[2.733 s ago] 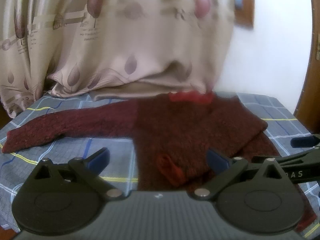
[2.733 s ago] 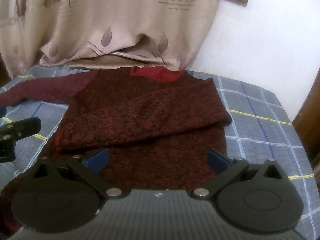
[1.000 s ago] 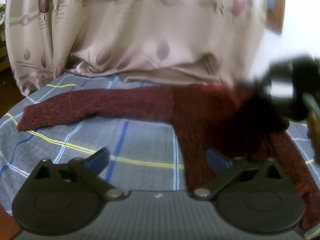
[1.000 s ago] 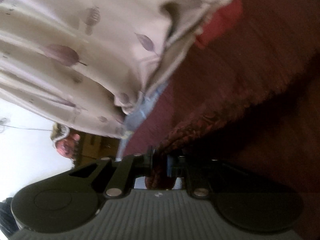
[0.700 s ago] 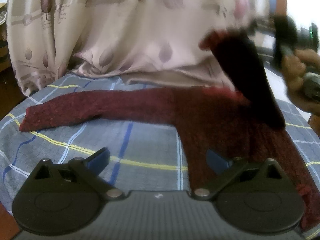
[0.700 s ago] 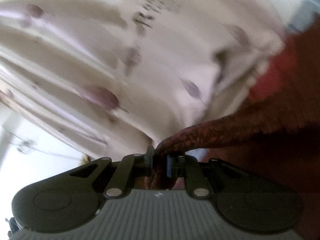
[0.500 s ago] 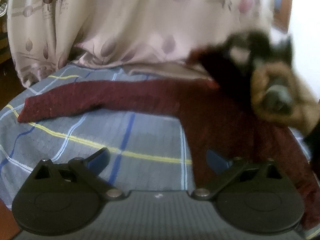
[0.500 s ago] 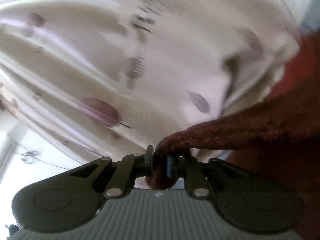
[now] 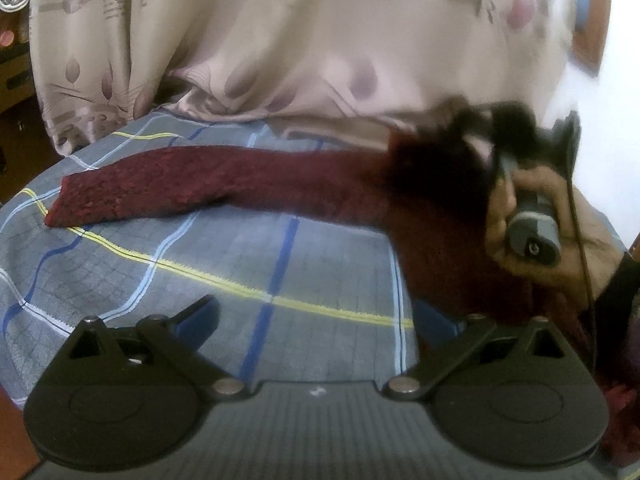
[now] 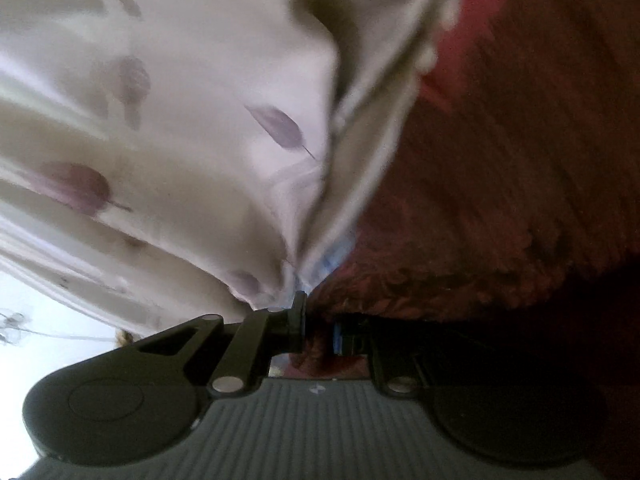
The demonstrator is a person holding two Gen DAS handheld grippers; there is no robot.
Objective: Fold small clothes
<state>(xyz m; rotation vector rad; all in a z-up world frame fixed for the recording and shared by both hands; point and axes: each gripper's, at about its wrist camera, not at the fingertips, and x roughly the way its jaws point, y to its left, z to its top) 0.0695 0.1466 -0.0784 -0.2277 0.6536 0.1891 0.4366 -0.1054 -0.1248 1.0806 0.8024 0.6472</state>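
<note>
The red sweater (image 9: 280,184) is soft, floppy and light; pinch it at an edge or sleeve end. It lies on the checked cloth (image 9: 200,264). Your right gripper (image 10: 318,330) is pinching a fold of it. Your left gripper (image 9: 320,312) is spread wide, empty, near the sweater.

Sweater (image 9: 304,196) lies on checked cloth (image 9: 168,264), one sleeve (image 9: 132,190) stretched left. Curtain (image 9: 280,40) hangs behind, hem resting on cloth's far edge. Right gripper (image 10: 318,334) at sweater's right part, knit between fingers. Left gripper (image 9: 316,320) over cloth, before sweater.
</note>
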